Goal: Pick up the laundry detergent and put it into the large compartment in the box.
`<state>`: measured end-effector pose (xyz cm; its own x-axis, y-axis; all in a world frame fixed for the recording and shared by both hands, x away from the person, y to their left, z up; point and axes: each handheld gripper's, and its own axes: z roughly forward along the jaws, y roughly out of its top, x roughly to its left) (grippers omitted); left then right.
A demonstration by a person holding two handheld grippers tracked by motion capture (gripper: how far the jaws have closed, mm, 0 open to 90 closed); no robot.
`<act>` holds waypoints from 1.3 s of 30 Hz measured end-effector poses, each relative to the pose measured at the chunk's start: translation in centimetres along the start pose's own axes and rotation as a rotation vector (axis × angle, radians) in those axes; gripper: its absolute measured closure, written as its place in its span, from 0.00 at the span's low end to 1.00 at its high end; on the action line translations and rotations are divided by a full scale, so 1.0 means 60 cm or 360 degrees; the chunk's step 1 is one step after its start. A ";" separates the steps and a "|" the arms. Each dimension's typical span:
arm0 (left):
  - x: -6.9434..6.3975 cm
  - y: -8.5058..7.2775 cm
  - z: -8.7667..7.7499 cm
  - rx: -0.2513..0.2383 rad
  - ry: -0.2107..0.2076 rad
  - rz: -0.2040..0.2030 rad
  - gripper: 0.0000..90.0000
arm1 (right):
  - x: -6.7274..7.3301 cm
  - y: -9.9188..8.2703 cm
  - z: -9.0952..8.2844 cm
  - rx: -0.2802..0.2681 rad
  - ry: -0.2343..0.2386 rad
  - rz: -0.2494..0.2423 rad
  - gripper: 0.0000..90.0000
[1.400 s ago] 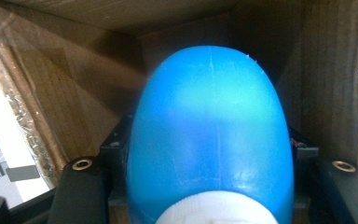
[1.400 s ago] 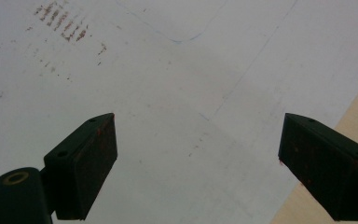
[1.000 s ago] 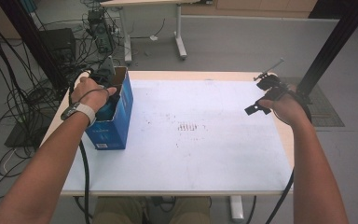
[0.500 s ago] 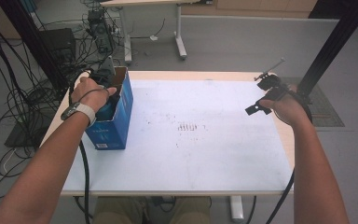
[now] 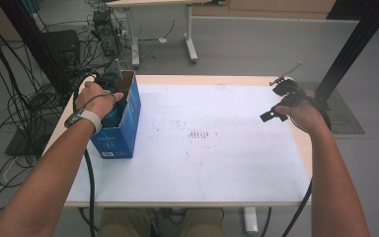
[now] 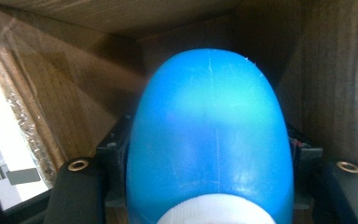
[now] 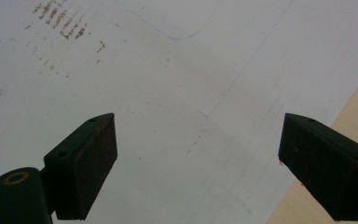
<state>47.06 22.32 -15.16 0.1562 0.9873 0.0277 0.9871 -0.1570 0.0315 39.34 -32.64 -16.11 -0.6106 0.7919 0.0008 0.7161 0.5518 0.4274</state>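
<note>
Left gripper reaching inside blue cardboard box, jaws just easing apart around blue bottle. Right gripper hovering over white table, jaws spread wide, empty.

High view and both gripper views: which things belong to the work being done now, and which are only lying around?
Part of the work:
- blue bottle with white cap, between the left gripper's jaws
- left gripper, reaching into the box, jaws just opening
- blue cardboard box

Just lying about:
- right gripper, open above the table, holding nothing
- white table
- cables on the floor
</note>
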 end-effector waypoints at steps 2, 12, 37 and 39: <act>0.001 0.000 0.000 0.0002 0.0001 -0.0004 0.35 | 0.000 -0.001 0.001 0.0002 0.0001 0.0003 0.13; 0.008 0.000 0.000 0.0002 -0.0025 -0.0001 0.31 | 0.001 0.000 0.000 0.0005 -0.0001 0.0002 0.13; 0.023 -0.011 -0.021 -0.0034 -0.0078 0.0007 0.31 | 0.008 0.002 -0.005 0.0001 -0.0005 -0.0009 0.13; 0.025 -0.012 -0.023 -0.0035 -0.0085 0.0010 0.31 | 0.008 0.002 -0.006 0.0004 -0.0006 -0.0009 0.13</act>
<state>46.55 23.88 -13.79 0.1648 0.9860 -0.0252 0.9851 -0.1633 0.0537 39.04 -32.28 -15.76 -0.6133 0.7899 -0.0051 0.7136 0.5568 0.4252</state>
